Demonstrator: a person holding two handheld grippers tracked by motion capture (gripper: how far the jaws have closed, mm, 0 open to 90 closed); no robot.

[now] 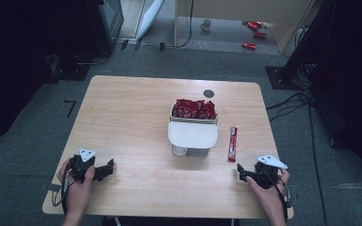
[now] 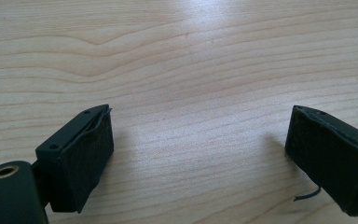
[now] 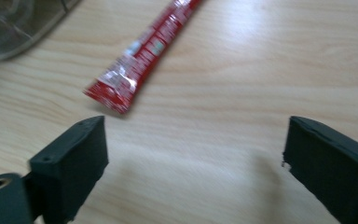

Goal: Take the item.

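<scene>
- The left tool (image 1: 104,170) rests on the worktop (image 1: 132,108) near its front left corner, jaws spread wide over bare wood and holding nothing; parked there, it seems to be kept clear of the work.
- The right tool (image 1: 242,172) sits near the front right corner, jaws also wide apart and empty.
- A red sachet (image 1: 233,143) lies flat on the worktop just right of the box (image 1: 193,134), apart from it, ahead of the right tool. In the right gripper view its near end (image 3: 109,95) lies just beyond the left jaw, not between the jaws.
- More red sachets (image 1: 195,109) stand packed in the box's far compartment; the loose one likely belongs with them, or came from them.
- The right tool is better placed to reach it.
</scene>
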